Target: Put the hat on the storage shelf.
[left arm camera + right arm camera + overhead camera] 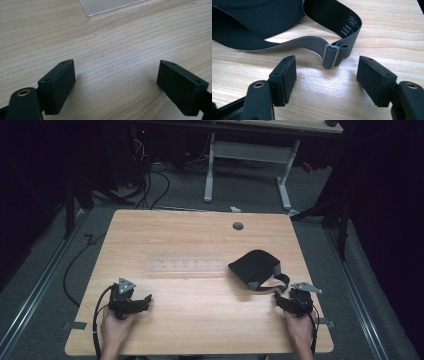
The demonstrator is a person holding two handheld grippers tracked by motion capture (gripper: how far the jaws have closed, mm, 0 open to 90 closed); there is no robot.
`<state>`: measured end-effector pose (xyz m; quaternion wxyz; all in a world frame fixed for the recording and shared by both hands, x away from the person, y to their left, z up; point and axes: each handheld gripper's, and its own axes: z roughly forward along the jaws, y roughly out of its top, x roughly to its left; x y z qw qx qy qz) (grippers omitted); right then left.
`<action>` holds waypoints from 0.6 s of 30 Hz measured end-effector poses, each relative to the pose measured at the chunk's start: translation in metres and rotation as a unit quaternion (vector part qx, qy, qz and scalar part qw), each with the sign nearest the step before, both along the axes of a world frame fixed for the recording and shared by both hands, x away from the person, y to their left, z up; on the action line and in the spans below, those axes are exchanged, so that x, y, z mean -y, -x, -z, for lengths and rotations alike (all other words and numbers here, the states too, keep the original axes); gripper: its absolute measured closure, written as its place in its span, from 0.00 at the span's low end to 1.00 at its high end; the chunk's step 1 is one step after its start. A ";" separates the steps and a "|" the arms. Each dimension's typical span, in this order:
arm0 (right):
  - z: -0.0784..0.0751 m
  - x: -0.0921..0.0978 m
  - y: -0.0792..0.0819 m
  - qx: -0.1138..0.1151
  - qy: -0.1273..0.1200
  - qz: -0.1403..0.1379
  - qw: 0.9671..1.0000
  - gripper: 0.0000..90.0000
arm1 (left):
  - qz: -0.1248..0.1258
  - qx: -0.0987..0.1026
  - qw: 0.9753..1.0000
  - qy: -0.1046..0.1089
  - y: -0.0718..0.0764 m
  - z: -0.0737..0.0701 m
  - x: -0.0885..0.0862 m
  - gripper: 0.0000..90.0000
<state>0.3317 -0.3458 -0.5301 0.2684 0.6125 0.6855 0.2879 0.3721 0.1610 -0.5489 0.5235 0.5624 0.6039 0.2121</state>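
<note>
Right gripper [327,77] held spread, jaws lined up on grey plastic strap buckle [331,56] of black fabric eye mask [254,266], likely for pickup; left gripper [116,82] spread, parked over bare wooden table [125,45]

You stand over a pale wooden table [200,245] lit brightly from above while the room around it falls away into near darkness. A round cable grommet [238,226] sits near its far edge, and a clear plastic sheet [185,266] lies flat across the middle of the top. Grey carpet [50,320] covers the floor, with metal rails [35,295] running along both sides of the table. Beyond the far edge you see a second desk with white legs [247,155], and a tangle of black cables [145,185] trailing across the floor to its left. A scrap of white paper [235,209] lies on the carpet just behind the table.
</note>
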 end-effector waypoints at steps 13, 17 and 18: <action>-0.011 0.002 0.007 0.020 -0.018 -0.001 1.000 0.37 | 0.000 0.000 1.000 0.000 0.000 0.000 0.000 0.17; -0.021 0.005 0.010 0.042 -0.024 0.017 0.999 0.34 | 0.000 0.000 1.000 0.000 0.000 0.000 0.000 0.17; -0.021 0.005 0.010 0.042 -0.024 0.017 0.999 0.34 | 0.000 0.000 1.000 0.000 0.000 0.000 0.000 0.17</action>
